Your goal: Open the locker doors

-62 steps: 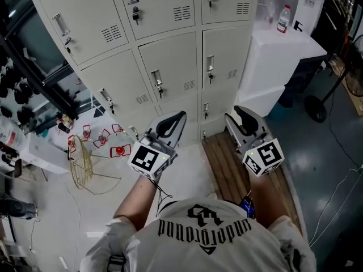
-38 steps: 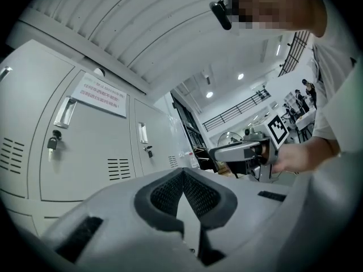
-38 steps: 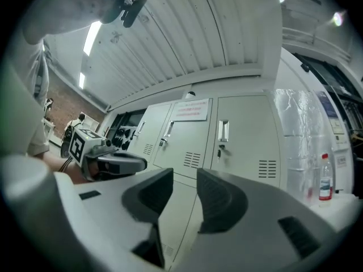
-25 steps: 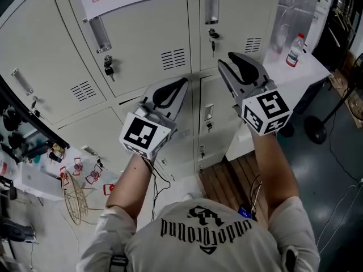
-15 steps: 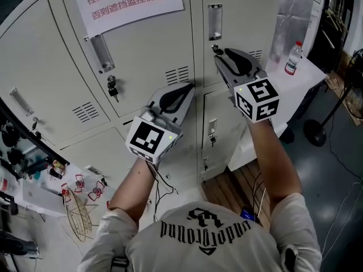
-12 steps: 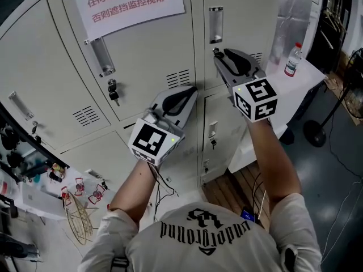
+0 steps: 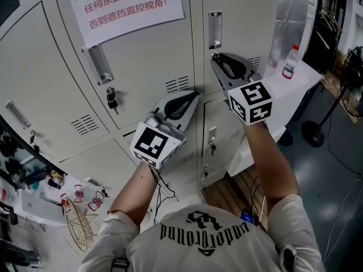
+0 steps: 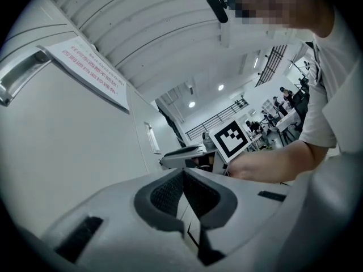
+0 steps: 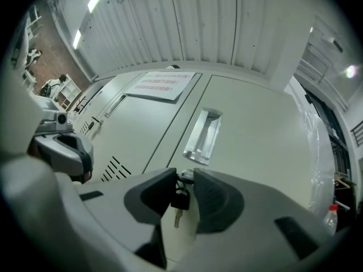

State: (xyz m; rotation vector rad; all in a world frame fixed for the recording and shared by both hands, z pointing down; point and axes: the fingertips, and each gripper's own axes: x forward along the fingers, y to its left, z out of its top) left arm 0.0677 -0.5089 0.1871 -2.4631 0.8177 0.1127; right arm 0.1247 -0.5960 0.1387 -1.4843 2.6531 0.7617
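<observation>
The beige lockers (image 7: 147,67) all stand closed. My right gripper (image 7: 215,58) is at the lock of the upper right door (image 7: 244,16), just under its recessed handle (image 7: 214,30). In the right gripper view the jaws have just been closing, and the right gripper (image 9: 182,181) now pinches the black-headed key (image 9: 180,198) in that lock, below the handle (image 9: 202,136). My left gripper (image 7: 191,94) is shut and empty, held in front of the middle door's lower right corner. In the left gripper view the left gripper's (image 8: 183,173) pads meet.
The middle door carries a paper notice (image 7: 127,4), a handle (image 7: 97,64) and keys (image 7: 112,100). A plastic bottle (image 7: 290,61) stands on a white box (image 7: 303,84) right of the lockers. A fan stand (image 7: 315,132) is farther right; wire clutter (image 7: 79,225) lies lower left.
Both grippers rose from the lower lockers to the upper row. The right gripper moved up to the right door's lock and its jaws narrowed onto the key. The left gripper barely moved lately.
</observation>
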